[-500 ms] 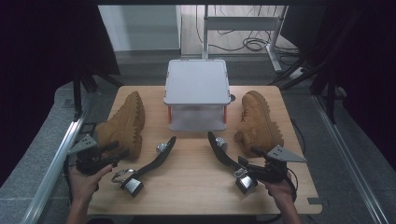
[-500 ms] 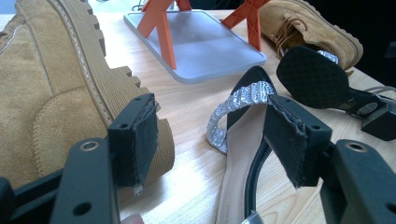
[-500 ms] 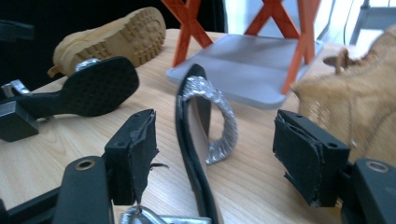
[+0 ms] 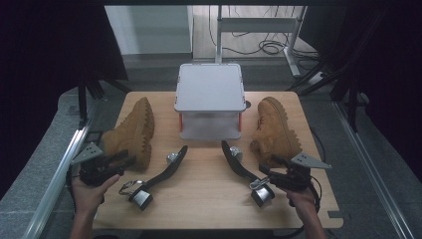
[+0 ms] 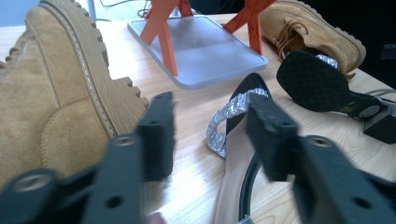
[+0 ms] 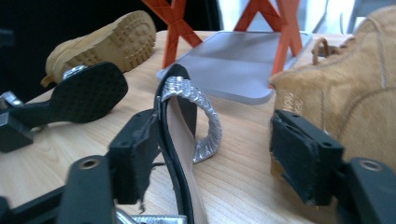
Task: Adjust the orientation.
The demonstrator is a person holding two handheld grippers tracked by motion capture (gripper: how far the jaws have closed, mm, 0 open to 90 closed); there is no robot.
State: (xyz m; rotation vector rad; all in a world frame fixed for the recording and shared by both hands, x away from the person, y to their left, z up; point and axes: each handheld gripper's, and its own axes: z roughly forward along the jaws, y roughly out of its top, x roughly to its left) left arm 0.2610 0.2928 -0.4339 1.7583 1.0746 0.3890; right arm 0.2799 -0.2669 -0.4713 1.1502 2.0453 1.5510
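Left claw (image 4: 119,160) is hovering at the tabletop's (image 4: 209,209) left edge with its jaws spread apart, holding nothing, pointing between the left boot (image 4: 132,132) and the left heeled sandal (image 4: 161,174). That tan boot is lying on its side along the left edge, its lugged sole turned toward the middle. The black sandal is lying just beside it, nearer the front edge, silver strap toward the storage box (image 4: 210,102) sitting at the back edge's centre. Right of centre, the right heeled sandal (image 4: 241,167) is lying mirrored, block heel toward the front edge. Right claw (image 4: 266,172) is also standing open and empty; in the right gripper view that sandal's footbed is passing just inside one jaw, with the right boot (image 4: 273,129) beside the other. To grip well, I judge each claw should be centring on one shoe only, closing across a firm edge such as the sole, while staying clear of its neighbour.
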